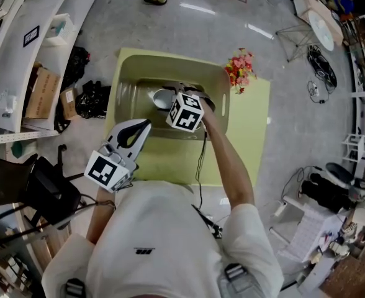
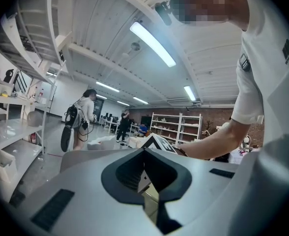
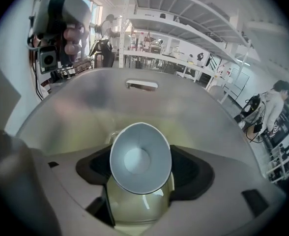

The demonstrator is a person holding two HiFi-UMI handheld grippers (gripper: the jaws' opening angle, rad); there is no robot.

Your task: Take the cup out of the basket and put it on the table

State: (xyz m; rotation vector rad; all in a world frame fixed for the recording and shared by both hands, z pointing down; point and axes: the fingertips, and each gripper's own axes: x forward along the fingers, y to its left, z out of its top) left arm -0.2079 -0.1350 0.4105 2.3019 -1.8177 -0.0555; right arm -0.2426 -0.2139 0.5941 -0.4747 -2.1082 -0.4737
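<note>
**Cup Gripped Over Basket**

1. Right tongs (image 3: 142, 175): closed on the cup (image 3: 140, 157). A dark pad presses on each side of the cup's wall. In the right gripper view the cup's open mouth faces the camera at frame centre.
2. Cup position: within the outline of the basket (image 1: 123, 82), slightly above centre of the head view. It is lifted clear of the basket's floor.
3. Basket: stands on the yellow-green table (image 1: 257, 104). Flowers (image 1: 239, 69) lie at the basket's upper right corner.
4. Left tongs (image 1: 146, 124): closed and empty, at lower left of the head view, over the basket's near left corner.
</note>
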